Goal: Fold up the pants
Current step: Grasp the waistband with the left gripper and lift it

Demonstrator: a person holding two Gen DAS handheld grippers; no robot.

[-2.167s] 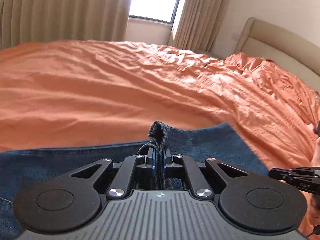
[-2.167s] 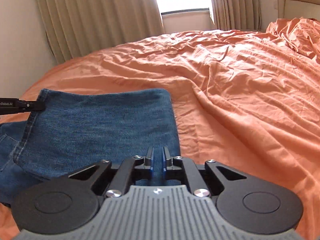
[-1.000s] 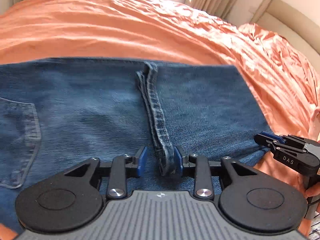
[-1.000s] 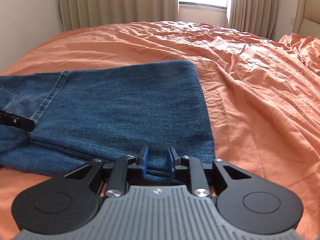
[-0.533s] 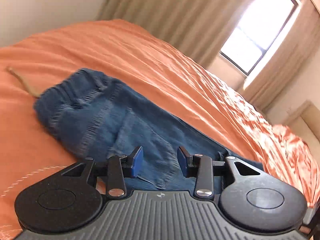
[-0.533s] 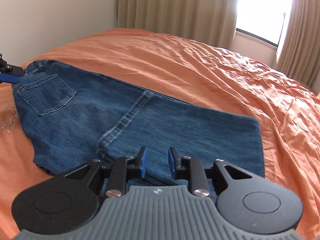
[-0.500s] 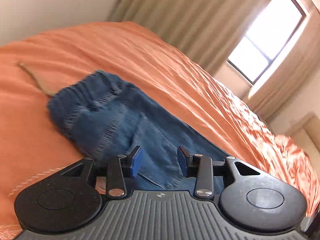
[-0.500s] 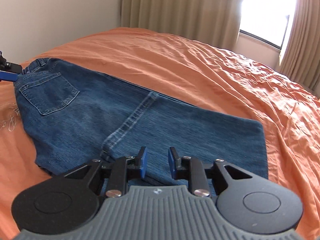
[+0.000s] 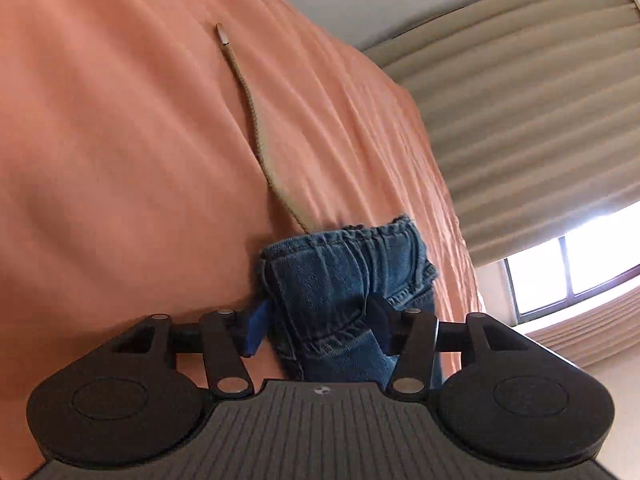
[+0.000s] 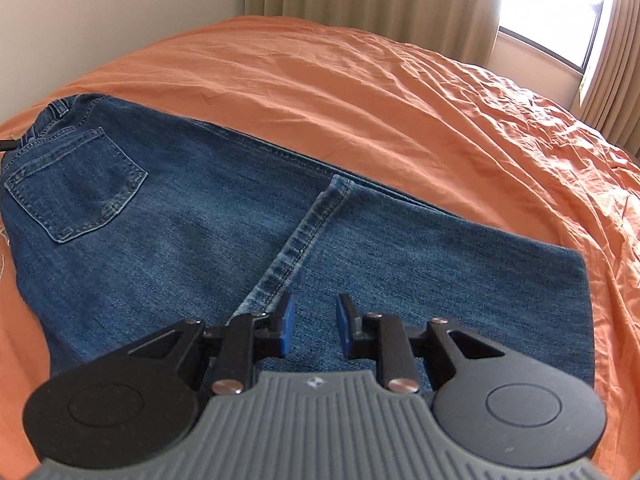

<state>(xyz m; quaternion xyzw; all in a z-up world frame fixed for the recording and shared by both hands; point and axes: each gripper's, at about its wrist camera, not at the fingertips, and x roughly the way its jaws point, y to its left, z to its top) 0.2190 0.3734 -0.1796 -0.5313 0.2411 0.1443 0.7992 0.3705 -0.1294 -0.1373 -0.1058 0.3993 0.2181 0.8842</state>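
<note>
So the pants (image 10: 224, 240) — blue jeans — are lying flat on the orange bedspread (image 10: 400, 92), folded over once, with a back pocket (image 10: 76, 184) facing up toward the left of the right wrist view and a stitched hem (image 10: 296, 248) running diagonally across the top layer. The fold edge sits at the right end, near the rumpled part of the bedding.

The right gripper (image 10: 313, 326) hangs just over the denim at the near edge, jaws parted a little with nothing pinched between the blue pads (image 10: 286, 326); the lower end of that hem lies right by its left pad.

Over at the other end, the left gripper (image 9: 320, 330) is at the waistband (image 9: 344, 240). Its jaws have just been opening and now stand fairly wide, with the bunched waistband corner sitting between them. The blue pad on the left side looks just clear of the denim, while the dark finger (image 9: 380, 320) on the right seems to be against the cloth — can't tell for sure if it's pressing.

A tan drawstring cord (image 9: 256, 120) trails from the waistband across the bedspread. Beige curtains (image 9: 520, 100) and a bright window (image 9: 576, 268) are behind.
</note>
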